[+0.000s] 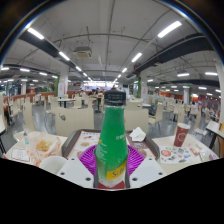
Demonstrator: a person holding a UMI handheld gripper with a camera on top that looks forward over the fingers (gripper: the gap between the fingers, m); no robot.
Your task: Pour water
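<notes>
I note the gripper (112,172) level, pointing toward twelve o'clock, both fingers (76,172) clamped on the bottle (112,140).

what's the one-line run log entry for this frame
stage: bottle held | gripper: shut on green bottle, upright, cap on | pouring: not yet | beyond: cluttered table

A large indoor hall with long ceiling lights (168,29) overhead and dark ceiling beams. A white worktop (160,148) carries a tissue box (138,135) and a red cup (181,135) on the right. Far back stand more tables and chairs.
</notes>
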